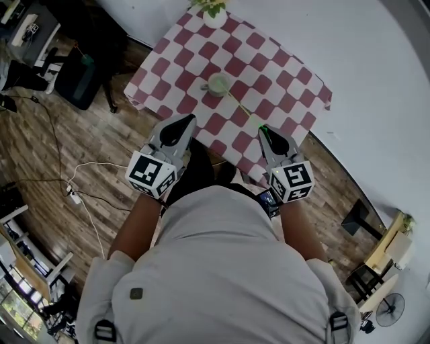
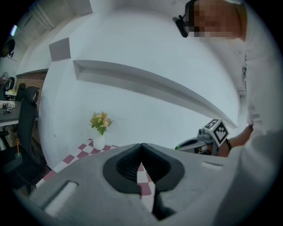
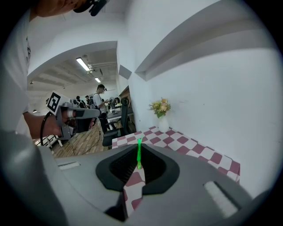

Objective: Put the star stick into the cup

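Observation:
A pale green cup [image 1: 218, 83] stands on the red-and-white checked table [image 1: 282, 74]. My right gripper [image 1: 263, 129] hovers at the table's near edge, shut on the green end of the thin star stick [image 1: 243, 109]. The stick slants from the gripper up toward the cup, and its far end lies close to the cup's rim. In the right gripper view the green stick [image 3: 139, 154] rises between the closed jaws of the right gripper [image 3: 138, 164]. My left gripper [image 1: 188, 119] hangs off the table's near-left edge, shut on nothing. In its own view the left gripper [image 2: 141, 150] has nothing between its jaws.
A white vase of flowers [image 1: 215, 13] stands at the table's far edge, against the white wall; I also see the vase [image 2: 99, 141] from the left gripper. A black office chair [image 1: 77, 77] and floor cables [image 1: 87, 195] lie to the left on the wooden floor.

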Available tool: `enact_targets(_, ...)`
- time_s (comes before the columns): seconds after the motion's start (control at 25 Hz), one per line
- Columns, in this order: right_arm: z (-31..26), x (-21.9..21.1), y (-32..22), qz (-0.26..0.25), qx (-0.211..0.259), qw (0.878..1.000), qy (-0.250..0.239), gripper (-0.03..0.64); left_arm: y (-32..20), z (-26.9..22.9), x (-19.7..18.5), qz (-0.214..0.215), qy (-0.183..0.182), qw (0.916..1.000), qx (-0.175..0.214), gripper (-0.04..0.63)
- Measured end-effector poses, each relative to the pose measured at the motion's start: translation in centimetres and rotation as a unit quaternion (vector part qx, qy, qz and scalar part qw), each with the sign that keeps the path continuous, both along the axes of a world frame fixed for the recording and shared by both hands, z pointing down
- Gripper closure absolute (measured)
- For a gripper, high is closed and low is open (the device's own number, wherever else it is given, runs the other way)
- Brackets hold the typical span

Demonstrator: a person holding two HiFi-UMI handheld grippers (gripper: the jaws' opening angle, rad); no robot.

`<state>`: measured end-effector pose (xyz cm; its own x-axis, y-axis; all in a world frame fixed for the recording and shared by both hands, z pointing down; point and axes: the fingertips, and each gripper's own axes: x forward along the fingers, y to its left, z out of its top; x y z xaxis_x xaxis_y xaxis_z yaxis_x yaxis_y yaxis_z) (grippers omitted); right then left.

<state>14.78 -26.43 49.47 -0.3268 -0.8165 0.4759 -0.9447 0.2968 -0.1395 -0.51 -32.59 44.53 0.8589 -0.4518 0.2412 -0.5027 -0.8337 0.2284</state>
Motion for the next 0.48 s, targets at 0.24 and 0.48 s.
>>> enact_targets(0.24,3.2,-0.7,-2.4,0.000,-0.045,0.999,0.010,0.589,-2.6,2.1,-0.8,0.009,-0.004,0.9997,-0.024,0.591)
enact_targets(0.48,5.7,-1.0,-4.4,0.002,-0.083,0.996,0.026,0.588,-5.3,3.7,-1.1,0.018,-0.007,0.9989,-0.042,0.591)
